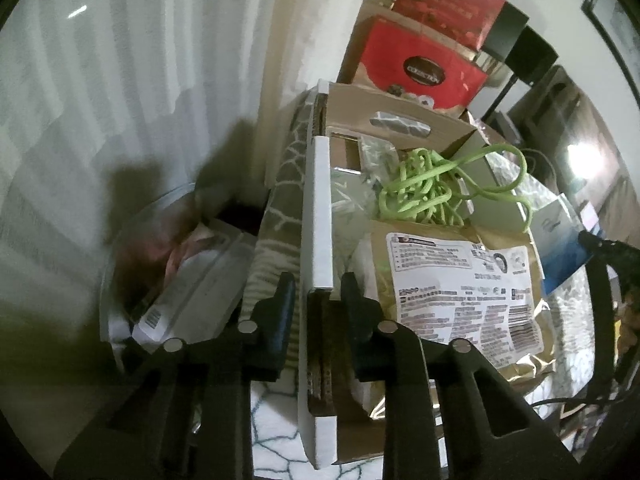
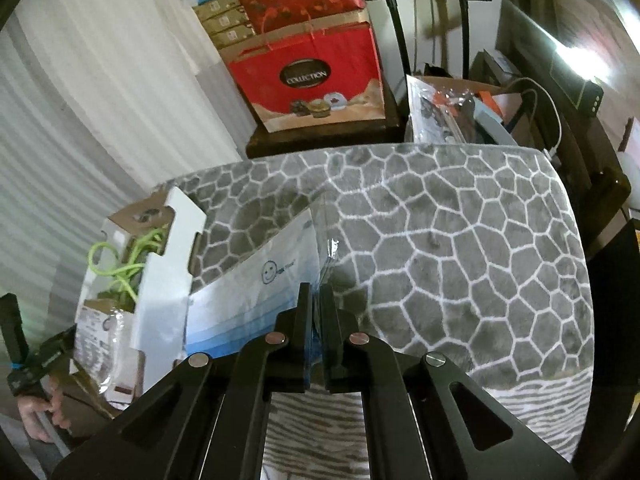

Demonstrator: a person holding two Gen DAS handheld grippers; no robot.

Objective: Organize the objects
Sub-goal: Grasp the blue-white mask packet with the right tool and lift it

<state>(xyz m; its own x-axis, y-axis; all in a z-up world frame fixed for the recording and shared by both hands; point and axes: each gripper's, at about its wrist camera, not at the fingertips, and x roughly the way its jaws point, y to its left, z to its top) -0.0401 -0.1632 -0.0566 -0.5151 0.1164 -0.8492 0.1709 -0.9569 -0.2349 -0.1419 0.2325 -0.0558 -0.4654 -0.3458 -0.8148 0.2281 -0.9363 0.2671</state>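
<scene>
My left claw (image 1: 316, 292) grips the white side wall of the cardboard box (image 1: 318, 216), one finger on either side of it. Inside the box lie a tangle of green cord (image 1: 432, 184) and a gold packet (image 1: 460, 284) with a printed label. My right claw (image 2: 316, 304) is closed on the edge of a clear-wrapped white and blue packet (image 2: 256, 292), which lies on the grey patterned blanket (image 2: 460, 248) just beside the box (image 2: 160, 280). A red gift bag (image 2: 316, 76) stands behind the blanket.
</scene>
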